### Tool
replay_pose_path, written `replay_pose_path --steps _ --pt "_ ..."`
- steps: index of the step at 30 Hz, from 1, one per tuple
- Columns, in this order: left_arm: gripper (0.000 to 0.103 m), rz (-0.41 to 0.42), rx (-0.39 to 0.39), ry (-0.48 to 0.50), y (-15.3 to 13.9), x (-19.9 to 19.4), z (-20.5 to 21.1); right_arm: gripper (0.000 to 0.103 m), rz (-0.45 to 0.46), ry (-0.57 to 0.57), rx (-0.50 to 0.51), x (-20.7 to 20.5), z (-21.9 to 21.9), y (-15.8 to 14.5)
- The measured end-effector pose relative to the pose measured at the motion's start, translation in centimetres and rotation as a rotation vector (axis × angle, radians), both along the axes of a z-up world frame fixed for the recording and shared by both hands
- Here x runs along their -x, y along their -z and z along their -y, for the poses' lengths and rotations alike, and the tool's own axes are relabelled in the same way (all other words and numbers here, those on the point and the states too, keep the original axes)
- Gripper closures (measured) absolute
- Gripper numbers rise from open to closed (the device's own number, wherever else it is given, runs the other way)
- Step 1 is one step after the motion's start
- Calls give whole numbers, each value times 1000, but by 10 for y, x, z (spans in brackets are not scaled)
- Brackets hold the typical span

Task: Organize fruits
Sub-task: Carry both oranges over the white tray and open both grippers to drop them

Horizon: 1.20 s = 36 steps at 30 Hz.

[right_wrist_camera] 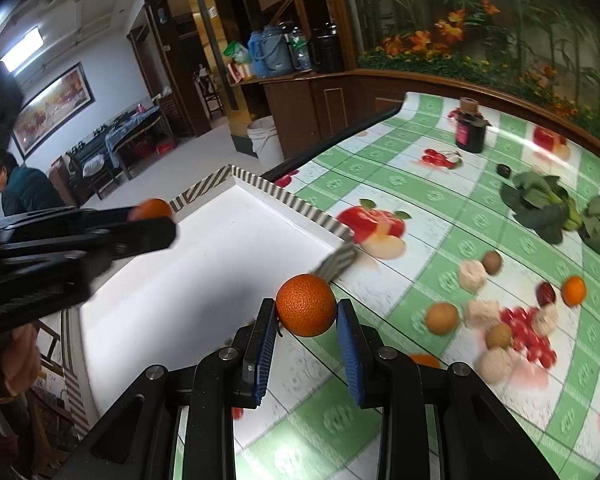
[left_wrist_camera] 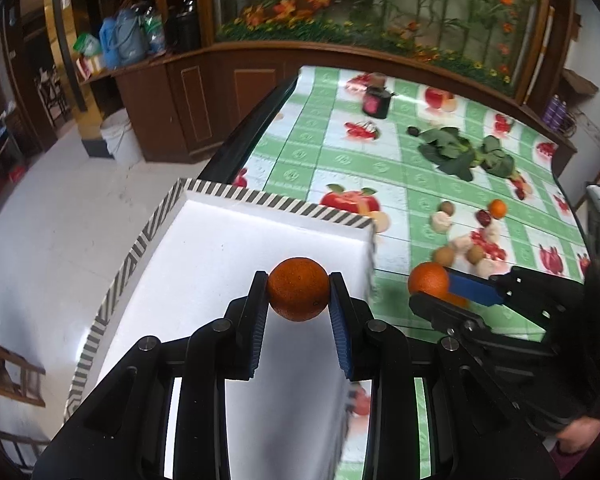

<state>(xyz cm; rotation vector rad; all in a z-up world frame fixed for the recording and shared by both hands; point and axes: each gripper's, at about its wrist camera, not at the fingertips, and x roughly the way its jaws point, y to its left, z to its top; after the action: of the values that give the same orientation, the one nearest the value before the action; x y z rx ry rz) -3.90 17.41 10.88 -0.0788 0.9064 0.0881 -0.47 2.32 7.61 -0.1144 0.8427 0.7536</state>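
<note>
- Left gripper (left_wrist_camera: pixel 298 290): fingers pinch a dark orange (left_wrist_camera: pixel 298 289) at its sides. Rind is deep orange-brown, finely pitted, with a small dark spot low on the right. It hangs above the white floor of the tray (left_wrist_camera: pixel 204 196).
- Right gripper (right_wrist_camera: pixel 306 312): fingers pinch a second orange (right_wrist_camera: pixel 306 311). This one is brighter, evenly coloured, with coarse pebbled skin. It sits over the counter (right_wrist_camera: pixel 420 184), just beside the tray's near corner (right_wrist_camera: pixel 336 258).
- Tray: rectangular, white inside, rim banded in black-and-white stripes; it lies on the left part of the counter.
- Counter covering: green-and-white check with printed apples and cherries.
- Loose fruit to the right, blurred: a small orange (right_wrist_camera: pixel 574 290), a dark red fruit (right_wrist_camera: pixel 546 293), brown round fruits (right_wrist_camera: pixel 442 318), and pale lumpy pieces (right_wrist_camera: pixel 473 274) that I cannot identify.
- Further back: leafy greens (right_wrist_camera: pixel 540 206) and a dark jar (right_wrist_camera: pixel 470 130).
</note>
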Motion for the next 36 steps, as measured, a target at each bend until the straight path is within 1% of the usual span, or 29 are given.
replay_pose_path --steps 7,16,25,36 --pt "74 -44 19 -52 24 -26 -21 73 -17 -32 15 -15 -27 5" --pt "74 -62 21 -90 40 -48 -34 73 -39 -50 23 -36 -49 15" --pt "74 -90 33 -112 55 -63 -45 73 -63 -68 43 -51 -65 26" --pt "74 -107 48 -133 68 -73 -56 73 -86 -80 68 -62 -79 38"
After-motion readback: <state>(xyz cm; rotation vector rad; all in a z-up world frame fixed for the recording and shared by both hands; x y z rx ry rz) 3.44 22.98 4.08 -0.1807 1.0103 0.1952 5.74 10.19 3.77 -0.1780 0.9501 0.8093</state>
